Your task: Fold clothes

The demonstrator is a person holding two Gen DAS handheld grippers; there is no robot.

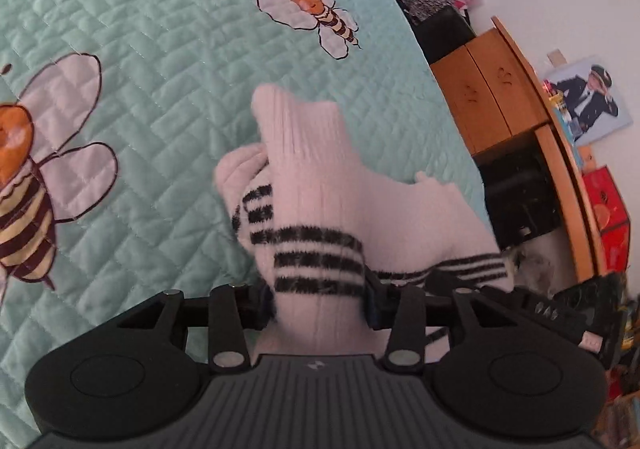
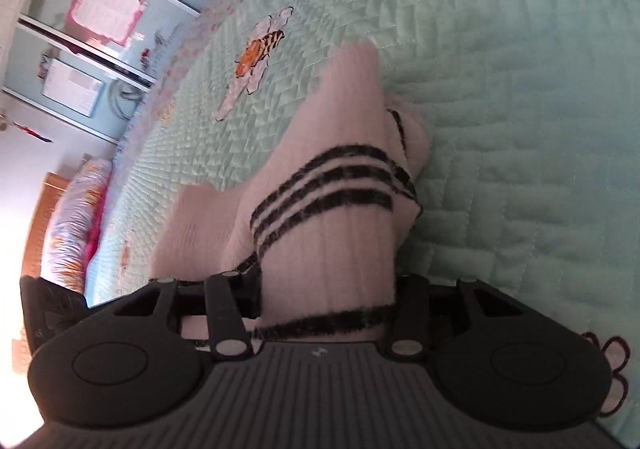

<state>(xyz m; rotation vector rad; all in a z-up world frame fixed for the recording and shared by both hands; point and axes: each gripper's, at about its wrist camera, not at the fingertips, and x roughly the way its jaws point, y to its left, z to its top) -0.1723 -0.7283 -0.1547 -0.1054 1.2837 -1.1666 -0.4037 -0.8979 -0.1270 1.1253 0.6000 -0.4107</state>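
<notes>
Socks (image 1: 320, 189) fill both jaws near quilt's (image 1: 160, 109) edge by cabinet (image 1: 492, 89).

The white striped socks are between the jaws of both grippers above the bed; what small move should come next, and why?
Probably lower both grippers to lay the white striped socks flat on the mint bee quilt. The left gripper and right gripper each have a cuff between the jaws, and the toes already droop onto the quilt.

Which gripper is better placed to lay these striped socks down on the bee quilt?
Either, marginally the left gripper: its striped socks already trail onto the quilt. The right gripper also has sock fabric between its fingers.
</notes>
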